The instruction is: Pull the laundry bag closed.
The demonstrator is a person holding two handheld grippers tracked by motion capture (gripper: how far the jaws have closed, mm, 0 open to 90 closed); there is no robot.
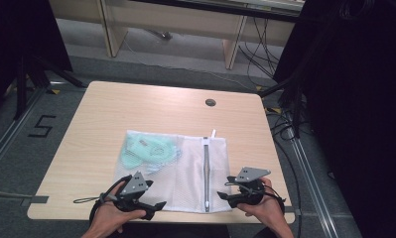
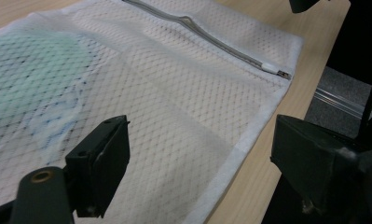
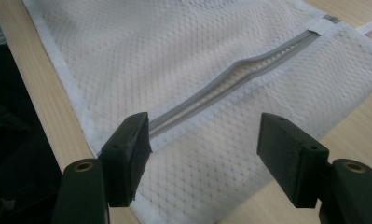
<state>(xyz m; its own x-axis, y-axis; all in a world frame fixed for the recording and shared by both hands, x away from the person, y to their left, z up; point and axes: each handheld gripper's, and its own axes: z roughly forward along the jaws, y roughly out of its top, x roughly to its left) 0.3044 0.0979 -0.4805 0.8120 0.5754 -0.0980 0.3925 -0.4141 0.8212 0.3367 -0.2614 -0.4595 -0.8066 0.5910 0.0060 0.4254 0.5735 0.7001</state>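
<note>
**Two tools poised at the near hem of the mesh bag**

From the high view, we hold the left tool [image 1: 155,208] and right tool [image 1: 225,188] at the near edge of the white mesh laundry bag [image 1: 185,168], which lies flat on the counter [image 1: 101,109] just ahead of both. Pale green clothing [image 1: 148,150] sits inside, ahead of the left tool.

Along the left tool's view, our jaws stand wide, empty, straddling the bag's hem [image 2: 249,140].

Along the right tool's view, our jaws gape wide and grip nothing, with the grey zipper [image 3: 211,91] running away just ahead of the left-hand jaw; its pull [image 2: 281,73] lies at the near hem.

We judge the risk is pinching mesh instead of the small pull, dragging the whole bag, since nothing pins it.
</note>
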